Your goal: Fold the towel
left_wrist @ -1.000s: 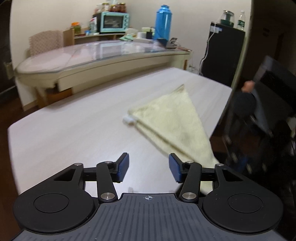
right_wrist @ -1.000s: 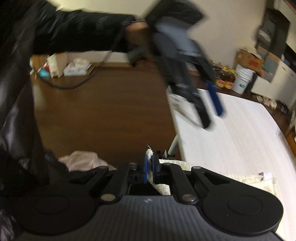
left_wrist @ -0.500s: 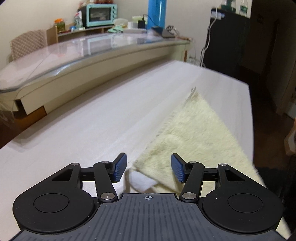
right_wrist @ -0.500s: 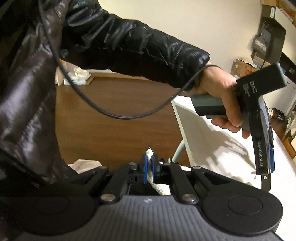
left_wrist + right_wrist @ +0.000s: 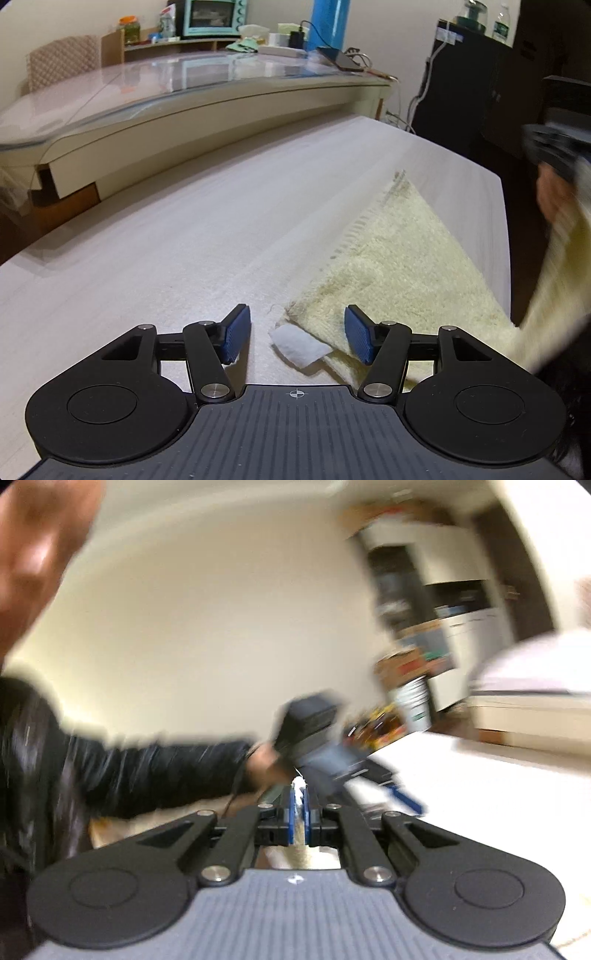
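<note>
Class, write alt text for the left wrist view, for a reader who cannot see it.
The open left gripper hovers over the near corner of a cream towel and its white tag on a pale table. The towel's right end is lifted off the table edge, blurred.

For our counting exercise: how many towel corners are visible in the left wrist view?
2. The towel has one corner far up the table, and one near corner with a white tag between the open left gripper fingers. The others are hidden.
</note>
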### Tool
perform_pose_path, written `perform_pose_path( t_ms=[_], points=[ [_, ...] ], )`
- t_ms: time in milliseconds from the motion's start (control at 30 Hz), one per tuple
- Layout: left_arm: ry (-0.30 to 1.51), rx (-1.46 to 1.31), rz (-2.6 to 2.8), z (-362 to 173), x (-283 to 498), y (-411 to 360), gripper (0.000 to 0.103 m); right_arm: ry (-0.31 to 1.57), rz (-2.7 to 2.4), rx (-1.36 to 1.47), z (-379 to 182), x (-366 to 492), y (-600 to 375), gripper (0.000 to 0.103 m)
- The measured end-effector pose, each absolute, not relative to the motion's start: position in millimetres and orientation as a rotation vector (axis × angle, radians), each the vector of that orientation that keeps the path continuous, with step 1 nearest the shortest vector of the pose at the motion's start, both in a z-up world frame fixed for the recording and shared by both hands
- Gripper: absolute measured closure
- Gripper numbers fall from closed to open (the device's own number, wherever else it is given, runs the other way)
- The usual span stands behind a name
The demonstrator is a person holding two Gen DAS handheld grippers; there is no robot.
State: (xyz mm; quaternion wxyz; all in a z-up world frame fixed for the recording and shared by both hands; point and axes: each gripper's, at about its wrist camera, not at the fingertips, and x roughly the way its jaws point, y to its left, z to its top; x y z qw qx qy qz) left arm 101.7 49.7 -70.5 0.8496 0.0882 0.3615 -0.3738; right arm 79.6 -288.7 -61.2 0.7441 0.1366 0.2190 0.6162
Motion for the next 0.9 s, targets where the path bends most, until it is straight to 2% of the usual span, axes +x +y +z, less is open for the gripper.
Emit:
perform_pose_path(
  t_ms=[300, 667, 900],
  points=[
    [0.646, 0.123, -0.716, -38.2, 98.0, 64.4, 0.041, 0.611, 1.116, 0.448, -94.0, 131.2, -336.2, 0.097],
    [0.708, 0.232, -0.753, -43.2, 92.4, 50.0, 0.037, 0.542, 1.107, 0.515, -105.7, 133.0, -357.5, 0.097],
    [0.659, 0.184, -0.763, -40.2, 98.3, 50.3, 0.037, 0.560, 1.007, 0.510, -110.9, 139.1, -373.5, 0.097]
  ],
)
